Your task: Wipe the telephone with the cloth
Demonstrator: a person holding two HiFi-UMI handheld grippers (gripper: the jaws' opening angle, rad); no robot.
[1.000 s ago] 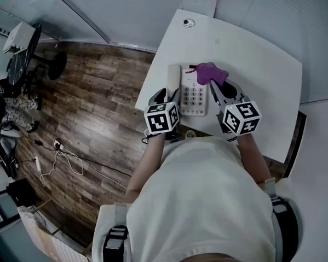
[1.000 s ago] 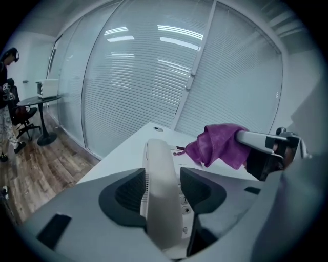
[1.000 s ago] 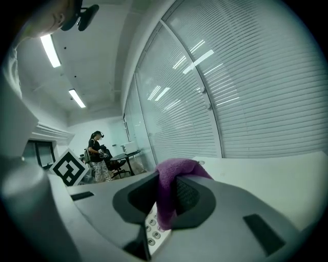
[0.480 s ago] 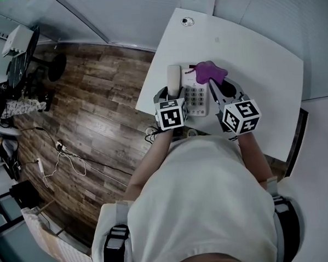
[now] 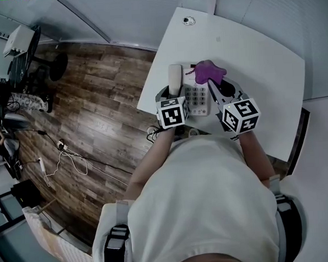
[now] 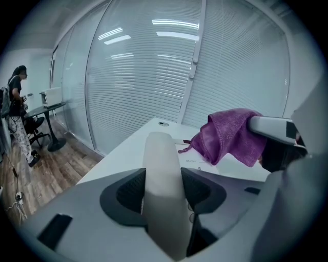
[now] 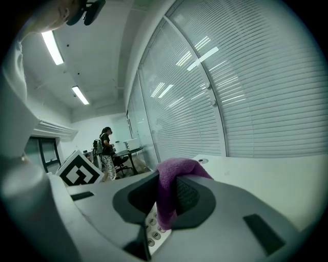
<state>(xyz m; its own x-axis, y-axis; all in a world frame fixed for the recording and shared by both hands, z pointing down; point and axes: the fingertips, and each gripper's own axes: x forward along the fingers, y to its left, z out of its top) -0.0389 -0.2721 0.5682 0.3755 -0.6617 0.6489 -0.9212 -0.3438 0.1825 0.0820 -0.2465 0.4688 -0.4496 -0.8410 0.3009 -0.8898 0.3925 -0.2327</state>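
A white telephone (image 5: 198, 97) lies near the left edge of the white table (image 5: 259, 68). Its handset (image 5: 175, 78) runs along the phone's left side. My left gripper (image 5: 172, 94) straddles the handset's near end. In the left gripper view the handset (image 6: 161, 174) fills the gap between the dark pads (image 6: 128, 192), and the jaws have just been closing on it. My right gripper (image 5: 218, 89) is shut on a purple cloth (image 5: 209, 71), held over the phone's far right corner. The cloth (image 7: 171, 189) hangs from between the right jaws above the keypad (image 7: 152, 225).
The table's left edge drops to a wooden floor with loose cables (image 5: 72, 160). A round cable grommet (image 5: 189, 21) sits at the table's far corner. A person (image 6: 15, 117) stands by a desk far off to the left. Window blinds (image 6: 154, 77) line the wall behind.
My left gripper has shifted right and slightly forward, from beside the phone to astride the handset's near end. The right gripper and the cloth have stayed put.
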